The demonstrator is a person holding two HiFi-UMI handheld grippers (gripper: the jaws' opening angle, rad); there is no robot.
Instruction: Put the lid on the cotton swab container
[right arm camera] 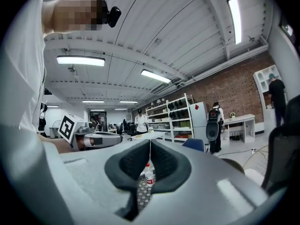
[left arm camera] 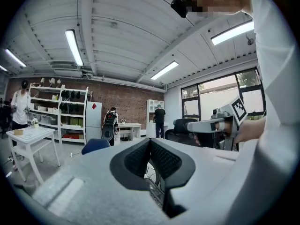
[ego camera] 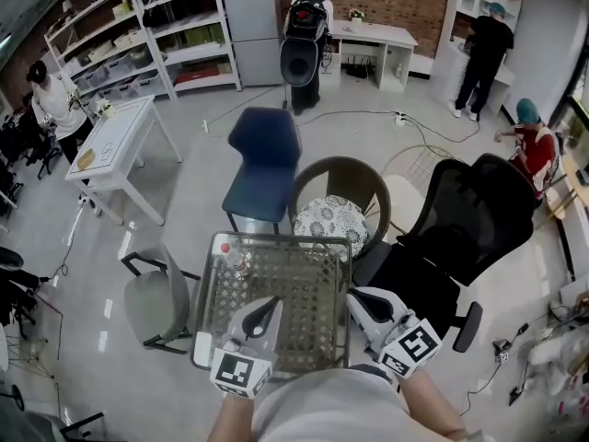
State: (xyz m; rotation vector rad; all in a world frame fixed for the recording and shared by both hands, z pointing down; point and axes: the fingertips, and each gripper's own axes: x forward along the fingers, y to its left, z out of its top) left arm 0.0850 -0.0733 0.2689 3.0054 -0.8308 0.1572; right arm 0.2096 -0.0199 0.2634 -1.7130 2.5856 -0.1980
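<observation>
**Head view.** Your left gripper (ego camera: 267,307) and right gripper (ego camera: 359,298) lie side by side at the lower centre of the frame. Both are over the near edge of a small mesh tabletop (ego camera: 308,274), each with its marker cube toward you. **Left gripper view.** The jaws of the left gripper (left arm camera: 150,142) are pressed together with nothing between them. The right gripper (left arm camera: 206,124) shows at centre right, apart from it. **Right gripper view.** The jaws of the right gripper (right arm camera: 150,143) are likewise clenched and empty, and the left gripper (right arm camera: 96,139) shows at centre left. **Task object.** In the head view a small clear container (ego camera: 229,250) with a red top stands at the upper left corner of the tabletop, well apart from both grippers. In the right gripper view the container (right arm camera: 149,175) appears below the closed jaw tips, farther off. It is too small for you to tell whether it is the cotton swab container. **Surroundings.** A blue chair (ego camera: 267,150), a round chair with a patterned cushion (ego camera: 329,221) and a black office chair (ego camera: 469,215) stand beyond the tabletop.
</observation>
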